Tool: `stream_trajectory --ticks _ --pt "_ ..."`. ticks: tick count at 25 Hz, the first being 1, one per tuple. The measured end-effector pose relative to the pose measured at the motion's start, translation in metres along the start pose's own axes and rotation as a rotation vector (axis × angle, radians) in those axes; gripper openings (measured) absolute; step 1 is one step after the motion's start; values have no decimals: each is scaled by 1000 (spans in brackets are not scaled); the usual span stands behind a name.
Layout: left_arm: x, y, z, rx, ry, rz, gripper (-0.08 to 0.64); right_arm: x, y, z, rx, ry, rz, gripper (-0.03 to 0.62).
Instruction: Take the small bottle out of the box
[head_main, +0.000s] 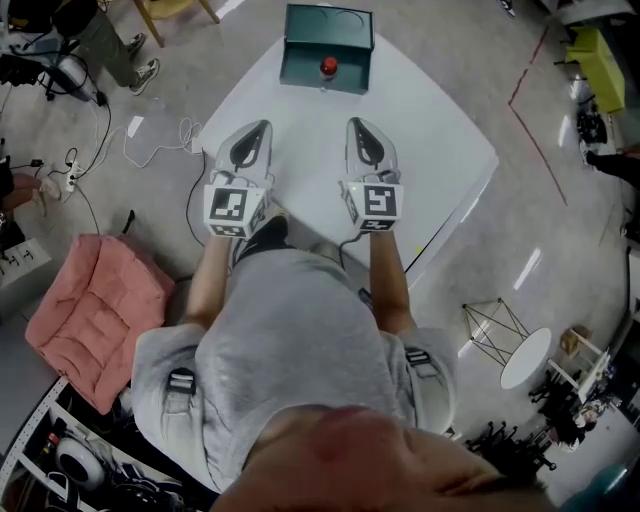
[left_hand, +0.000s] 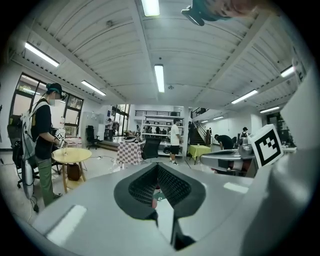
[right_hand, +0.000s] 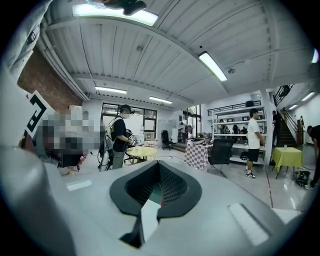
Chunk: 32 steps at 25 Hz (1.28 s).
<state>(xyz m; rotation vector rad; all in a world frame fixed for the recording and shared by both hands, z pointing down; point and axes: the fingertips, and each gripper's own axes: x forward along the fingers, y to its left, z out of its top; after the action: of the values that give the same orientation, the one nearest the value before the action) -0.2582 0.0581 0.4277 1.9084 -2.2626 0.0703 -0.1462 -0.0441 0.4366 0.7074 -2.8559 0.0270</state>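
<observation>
Both claws are closed and empty. The left gripper (head_main: 263, 126) and right gripper (head_main: 356, 123) hover side by side over the table (head_main: 440, 140), jaws pressed together. The bottle (head_main: 328, 67), seemingly upright, sits in the box (head_main: 300, 72) at the table's far edge, well apart from them.

The box (head_main: 328, 30) is dark teal, rectangular and open, set squarely at the far middle of the white worktop (head_main: 420, 130). The small bottle (head_main: 328, 67) shows only as a red-topped spot inside the box, centred left to right and toward its near side. It is too small to tell its tilt.
</observation>
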Motion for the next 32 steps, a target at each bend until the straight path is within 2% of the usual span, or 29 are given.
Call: stream_trajectory --ticks 7,14,23,28,29,30,32 --pt "41 39 -8 -14 19 -53 12 58 -6 -16 25 58 -44 3" --pt "83 69 -34 -47 87 -89 12 106 -17 -49 69 128 -75 3" --pt "127 85 -68 -64 163 -122 12 149 -39 -83 82 200 -110 3" --pt "139 92 -75 -75 183 -124 12 167 -49 -94 88 218 -137 6" --pt "141 93 -76 -76 186 -126 12 172 -50 -96 85 224 -138 25" --pt "143 94 -77 -78 189 -128 12 177 -51 -98 86 226 -136 76" --pt "144 98 -80 -81 195 -132 12 186 -51 -102 91 228 -133 99"
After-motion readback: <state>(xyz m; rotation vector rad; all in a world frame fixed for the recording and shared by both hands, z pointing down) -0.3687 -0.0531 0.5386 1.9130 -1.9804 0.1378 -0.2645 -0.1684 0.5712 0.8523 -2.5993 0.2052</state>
